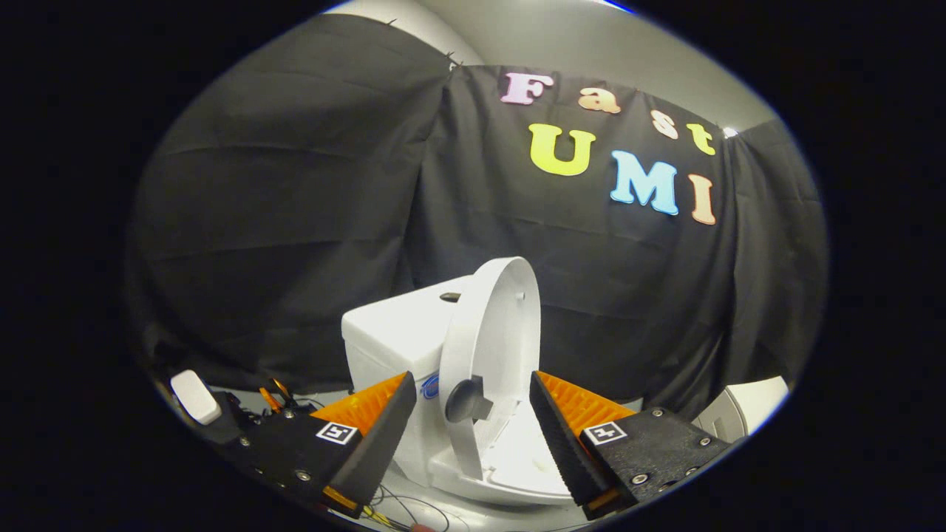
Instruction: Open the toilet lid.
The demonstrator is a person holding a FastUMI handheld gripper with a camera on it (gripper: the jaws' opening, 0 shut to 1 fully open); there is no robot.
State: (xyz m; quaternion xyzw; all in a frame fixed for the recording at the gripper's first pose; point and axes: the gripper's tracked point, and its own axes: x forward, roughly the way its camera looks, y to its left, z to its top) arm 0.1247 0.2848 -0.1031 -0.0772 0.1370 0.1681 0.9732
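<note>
- The toilet lid (494, 347) is seen raised nearly upright, its underside turned to the right and its top edge resting against or just beside the tank (395, 329) at the far left; contact cannot be made out for certain.
- The gripper (468, 443) is held with its fingers spread wide and nothing is clasped; the lid's lower part and a dark round knob (464, 400) on it lie between the fingers, touched by neither.
- The seat and bowl rim (517, 465) are exposed below the lid, near the right finger.
- The lifting is judged to be as good as done; what remains is to see that the lid is left leaning past its balance point so that it will not fall shut.
- If a last nudge is needed, it is best given gently with the right finger against the underside, pushed leftward toward the tank, not by pinching the thin edge.
- The knob should be kept clear of the left finger as the gripper is drawn back toward the near side, so that the lid is not hooked and dragged down.
- A white block (195, 397) and loose cables (399, 510) lie at the near left, well apart from the toilet, and should be avoided on the way out.
</note>
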